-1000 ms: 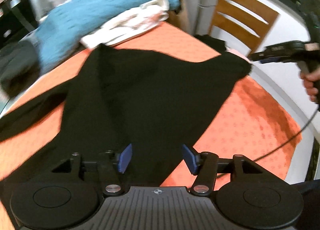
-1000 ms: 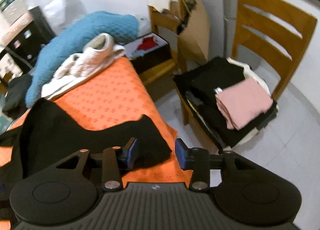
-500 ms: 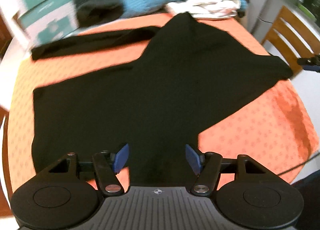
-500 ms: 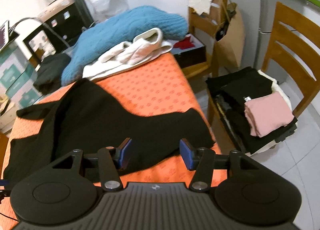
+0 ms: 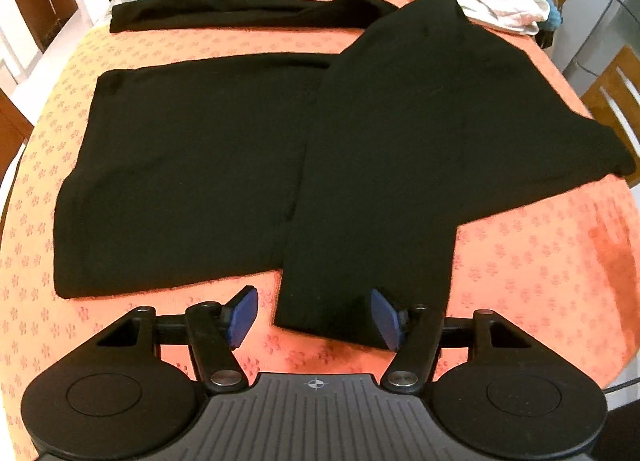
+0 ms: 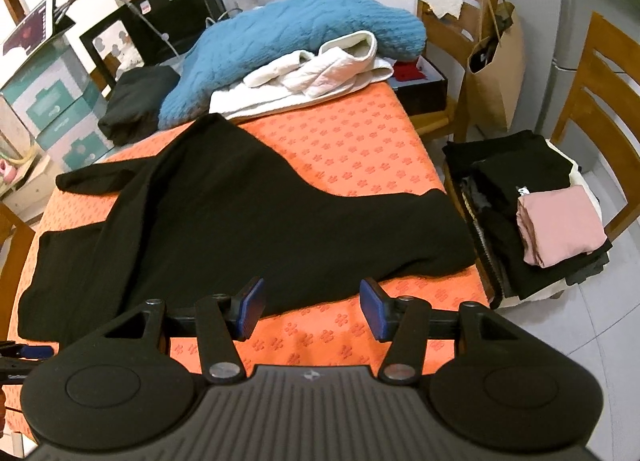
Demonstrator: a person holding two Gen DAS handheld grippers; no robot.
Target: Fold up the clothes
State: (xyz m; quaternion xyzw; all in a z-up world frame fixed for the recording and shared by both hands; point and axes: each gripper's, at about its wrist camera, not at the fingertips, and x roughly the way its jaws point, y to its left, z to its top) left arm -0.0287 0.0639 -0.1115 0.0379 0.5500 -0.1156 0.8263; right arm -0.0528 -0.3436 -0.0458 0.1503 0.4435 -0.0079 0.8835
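A black long-sleeved garment (image 5: 280, 133) lies spread on the orange tablecloth (image 5: 540, 269), its right part folded over the body and one sleeve stretched along the far edge. My left gripper (image 5: 314, 315) is open above the near edge, the folded sleeve's end lying between its blue pads and the cloth untouched. In the right wrist view the same garment (image 6: 248, 213) fills the table middle. My right gripper (image 6: 310, 307) hangs open over bare tablecloth (image 6: 360, 165) just in front of the garment's near hem, holding nothing.
A blue knit blanket (image 6: 288, 29) and white clothes (image 6: 316, 77) are heaped at the table's far end, beside a dark bundle (image 6: 136, 101). A wooden chair (image 6: 600, 101) on the right carries folded black and pink clothes (image 6: 556, 221). Boxes (image 6: 52, 109) stand on the left.
Both grippers have pulled back and up from the garment, and both views have widened. The right gripper let go of the garment's corner, which now rests flat near the table's right edge.
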